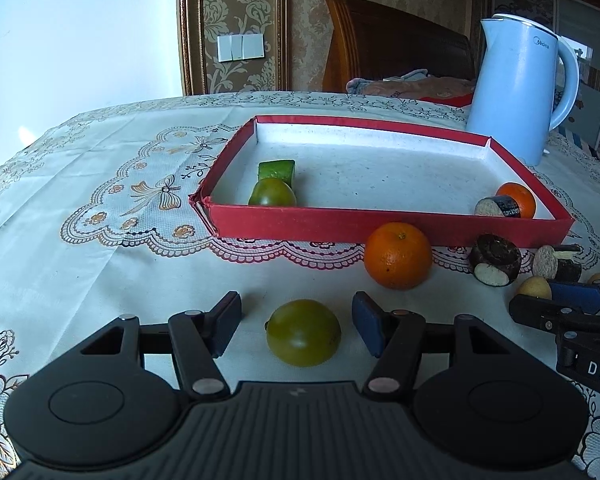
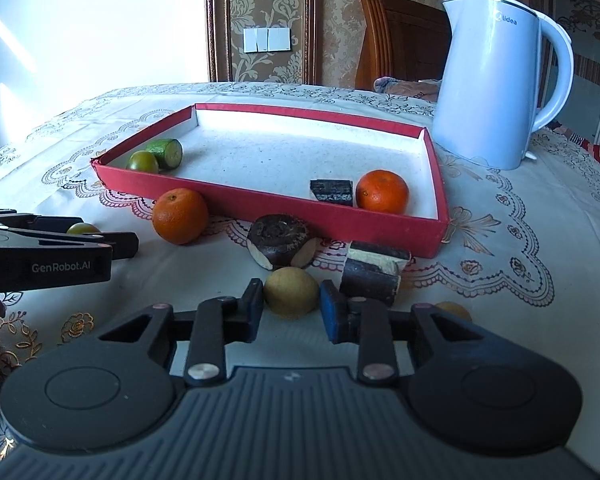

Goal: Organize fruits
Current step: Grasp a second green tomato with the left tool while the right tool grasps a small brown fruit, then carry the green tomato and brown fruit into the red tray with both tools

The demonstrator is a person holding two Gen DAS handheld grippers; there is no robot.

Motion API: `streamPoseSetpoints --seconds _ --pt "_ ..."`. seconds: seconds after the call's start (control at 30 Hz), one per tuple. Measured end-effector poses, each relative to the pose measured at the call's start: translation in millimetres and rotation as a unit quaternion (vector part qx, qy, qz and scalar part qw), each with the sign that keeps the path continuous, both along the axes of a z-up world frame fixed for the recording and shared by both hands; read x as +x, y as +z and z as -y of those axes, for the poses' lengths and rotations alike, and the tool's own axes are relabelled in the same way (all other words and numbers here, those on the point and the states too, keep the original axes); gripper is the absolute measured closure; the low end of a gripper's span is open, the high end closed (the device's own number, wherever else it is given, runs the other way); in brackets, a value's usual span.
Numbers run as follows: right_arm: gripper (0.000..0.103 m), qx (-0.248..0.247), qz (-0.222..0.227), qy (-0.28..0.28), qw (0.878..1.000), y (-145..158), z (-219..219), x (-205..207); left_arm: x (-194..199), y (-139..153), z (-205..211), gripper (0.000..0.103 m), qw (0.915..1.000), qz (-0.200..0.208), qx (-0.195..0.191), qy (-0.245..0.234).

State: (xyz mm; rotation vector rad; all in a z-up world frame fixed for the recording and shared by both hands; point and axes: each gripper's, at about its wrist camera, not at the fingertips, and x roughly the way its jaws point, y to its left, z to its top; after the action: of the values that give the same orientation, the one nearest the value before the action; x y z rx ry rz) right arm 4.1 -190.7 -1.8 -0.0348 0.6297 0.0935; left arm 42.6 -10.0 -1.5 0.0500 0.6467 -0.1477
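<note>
A shallow red tray (image 1: 380,226) (image 2: 340,224) holds a green tomato (image 1: 272,193) (image 2: 143,161), a cucumber piece (image 1: 277,169) (image 2: 165,152), an orange (image 1: 518,198) (image 2: 382,191) and a dark cut piece (image 1: 498,206) (image 2: 332,191). My left gripper (image 1: 296,326) is open around a green tomato (image 1: 303,332) on the cloth, not touching it. My right gripper (image 2: 292,308) is open around a small yellow fruit (image 2: 291,290), its pads close to the fruit's sides. An orange (image 1: 398,255) (image 2: 180,215) lies in front of the tray.
Dark cut pieces (image 2: 280,240) (image 2: 374,274) (image 1: 494,260) lie by the tray's front wall. Another small yellow fruit (image 2: 454,308) lies at the right. A light blue kettle (image 1: 520,88) (image 2: 496,80) stands behind the tray's right corner. The embroidered cloth (image 1: 100,200) covers the table.
</note>
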Motion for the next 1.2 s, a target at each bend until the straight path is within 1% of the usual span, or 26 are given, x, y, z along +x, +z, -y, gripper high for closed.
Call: streamPoseSetpoints --seconds 0.4,0.5,0.57,0.7,0.77,0.83,0.97,1.2 --pt "0.074 -0.010 0.002 -0.004 1.000 -0.5 -4.1 -1.1 0.4 -0.5 0.8 0.043 1.0000 0.001 0.002 0.001" --pt "0.074 -0.014 0.004 -0.004 1.000 -0.8 -4.9 -1.5 0.6 -0.3 -0.4 0.047 1.0000 0.002 0.002 0.002" --pt "0.074 -0.015 0.005 -0.004 1.000 -1.0 -5.1 -1.7 0.4 0.1 -0.5 0.052 1.0000 0.004 0.002 0.004" --pt "0.074 -0.017 0.005 -0.004 1.000 -0.9 -5.6 -1.8 0.5 0.1 -0.1 0.056 1.0000 0.006 0.003 0.003" --pt "0.074 -0.016 0.005 -0.004 1.000 -1.0 -5.5 -1.9 0.0 -0.1 0.3 0.062 1.0000 0.007 0.005 0.003" --pt "0.074 -0.016 0.005 -0.004 1.000 -0.9 -5.6 -2.0 0.1 -0.2 0.8 0.062 0.9999 0.008 0.006 0.003" --pt "0.074 -0.014 0.006 -0.004 1.000 -1.0 -4.8 -2.5 -0.8 -0.3 2.5 0.068 0.9999 0.010 0.009 -0.002" --pt "0.074 -0.009 0.008 -0.005 1.000 -1.1 -3.0 -2.9 -1.0 -0.3 4.2 0.070 0.9998 0.013 0.014 0.001"
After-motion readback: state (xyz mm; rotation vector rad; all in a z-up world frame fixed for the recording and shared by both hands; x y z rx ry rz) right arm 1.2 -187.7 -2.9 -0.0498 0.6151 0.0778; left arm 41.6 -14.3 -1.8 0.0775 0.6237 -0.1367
